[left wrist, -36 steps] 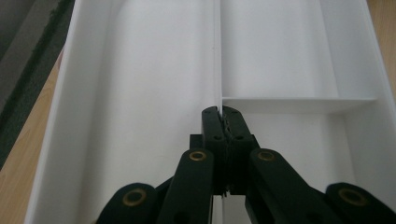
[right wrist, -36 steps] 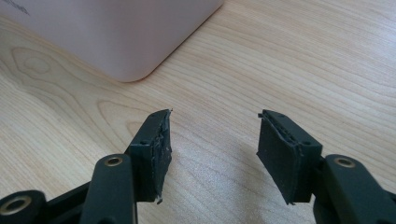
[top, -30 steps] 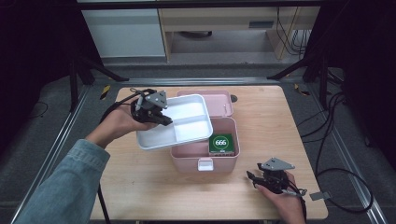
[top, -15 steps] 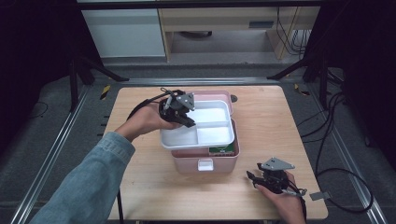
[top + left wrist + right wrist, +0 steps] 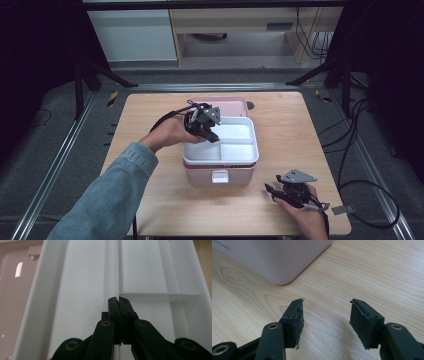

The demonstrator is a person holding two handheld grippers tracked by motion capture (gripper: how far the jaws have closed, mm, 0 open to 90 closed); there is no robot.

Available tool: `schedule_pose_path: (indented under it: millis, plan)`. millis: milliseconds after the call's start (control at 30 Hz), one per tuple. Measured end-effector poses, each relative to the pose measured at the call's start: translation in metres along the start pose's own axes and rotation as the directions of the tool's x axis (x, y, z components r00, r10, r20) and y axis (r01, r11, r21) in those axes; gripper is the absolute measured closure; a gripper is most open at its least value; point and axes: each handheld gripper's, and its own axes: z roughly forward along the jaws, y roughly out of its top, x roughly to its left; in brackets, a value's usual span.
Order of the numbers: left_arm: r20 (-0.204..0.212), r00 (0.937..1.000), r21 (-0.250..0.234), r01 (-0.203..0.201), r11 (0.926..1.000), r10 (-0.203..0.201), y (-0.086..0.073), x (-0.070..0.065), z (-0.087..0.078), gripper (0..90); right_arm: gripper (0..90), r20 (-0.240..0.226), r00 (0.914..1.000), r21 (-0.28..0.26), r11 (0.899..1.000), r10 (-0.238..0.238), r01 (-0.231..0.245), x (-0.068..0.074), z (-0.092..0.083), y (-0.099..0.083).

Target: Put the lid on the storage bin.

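No legible text, label, brand or number on any surface. White tray (image 5: 235, 145) and pink box (image 5: 220, 175) bear no markings.

tray (image 5: 235, 145) on box (image 5: 220, 176) | box mid-table (image 5: 150, 115) | right tool (image 5: 287, 192) right-front of box

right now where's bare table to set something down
Bare wood lies left of the pink box, between it and the table edge, and right of it up to the far right corner. The near right is crowded by the right gripper. The left gripper clamps the white tray sitting in the box.
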Motion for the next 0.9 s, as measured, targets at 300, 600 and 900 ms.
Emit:
schedule_pose_path:
  millis: [300, 600, 900]
  plan:
    - [0.025, 0.9997, 0.038, -0.008, 0.9992, 0.007, -0.003, -0.005, 0.012, 89.4, 44.2, -0.002, 1.0000, 0.003, 1.000, -0.001, 0.001, 0.002, 0.001, 0.001]
    - [0.011, 0.9999, 0.042, 0.003, 0.9991, -0.003, -0.008, -0.006, 0.020, 88.0, 43.3, -0.002, 1.0000, 0.003, 1.000, 0.001, -0.001, 0.002, 0.001, 0.001]
    - [-0.144, 0.9797, -0.019, 0.139, 0.9902, -0.140, -0.020, -0.004, 0.001, 39.7, 37.7, 0.046, 0.9987, -0.016, 1.000, 0.021, -0.020, -0.001, -0.012, 0.035]
